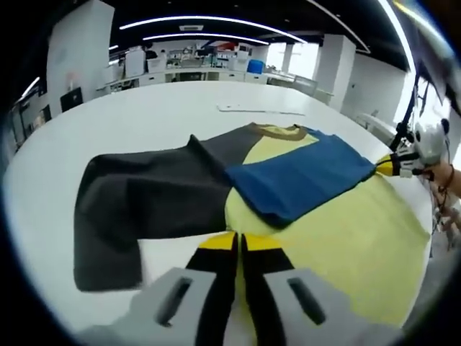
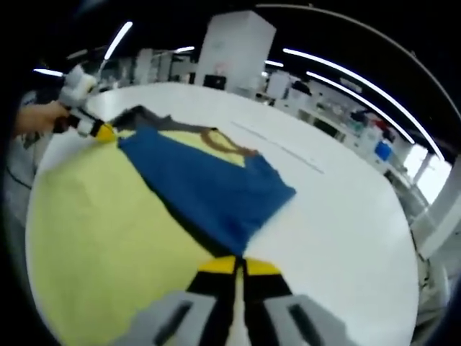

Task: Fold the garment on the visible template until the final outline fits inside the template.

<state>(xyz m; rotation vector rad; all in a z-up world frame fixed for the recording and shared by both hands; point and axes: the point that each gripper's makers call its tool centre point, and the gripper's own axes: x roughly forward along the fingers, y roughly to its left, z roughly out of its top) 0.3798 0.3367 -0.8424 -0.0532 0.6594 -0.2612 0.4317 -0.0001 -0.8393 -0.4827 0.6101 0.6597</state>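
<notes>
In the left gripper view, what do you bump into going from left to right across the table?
Dark grey sleeve → blue sleeve folded over the yellow shirt front → the other tongs at the blue sleeve's corner.

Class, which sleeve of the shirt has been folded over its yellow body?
The blue sleeve: it lies across the yellow body. The dark grey sleeve is spread out on the table.

White round table (image 1: 108, 122) w/ yellow template (image 1: 360, 245), garment (image 1: 216, 187) spread across it, flat white strip (image 1: 259, 109) beyond.

Grey tongs (image 1: 236, 245) (black jaws, yellow tips) — the other tongs (image 2: 235, 270) alike.
</notes>
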